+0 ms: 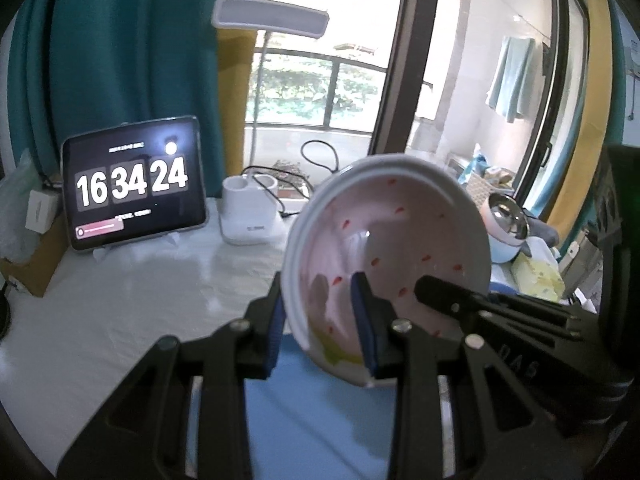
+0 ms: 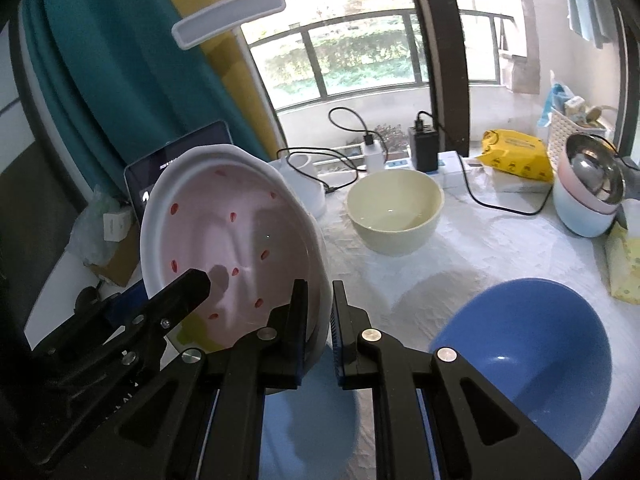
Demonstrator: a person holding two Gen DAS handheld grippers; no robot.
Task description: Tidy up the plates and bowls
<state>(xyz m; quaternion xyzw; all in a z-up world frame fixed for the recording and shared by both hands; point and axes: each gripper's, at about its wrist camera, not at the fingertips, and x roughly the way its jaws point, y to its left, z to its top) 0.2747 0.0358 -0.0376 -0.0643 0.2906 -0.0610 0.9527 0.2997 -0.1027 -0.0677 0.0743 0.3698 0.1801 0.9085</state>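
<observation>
While clamped at opposite rims, glossy pink bowl (image 1: pixel 396 248) tilted above the bench (image 2: pixel 460 248).
Left tool (image 1: pixel 322 320) and right tool (image 2: pixel 320 324) both pinching its smooth, red-flecked wall; round cream bowl (image 2: pixel 394 210) beyond.

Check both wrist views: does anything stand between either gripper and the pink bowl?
No. The left gripper and right gripper each already clamp the rim of the pink bowl, held tilted above the table.

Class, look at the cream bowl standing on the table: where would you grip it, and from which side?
Grip the cream bowl by its rim, coming from above with one finger inside and one outside. It stands upright with its mouth open, and its rounded wall looks too wide to span, so the thin near edge seems the likeliest hold.
</observation>
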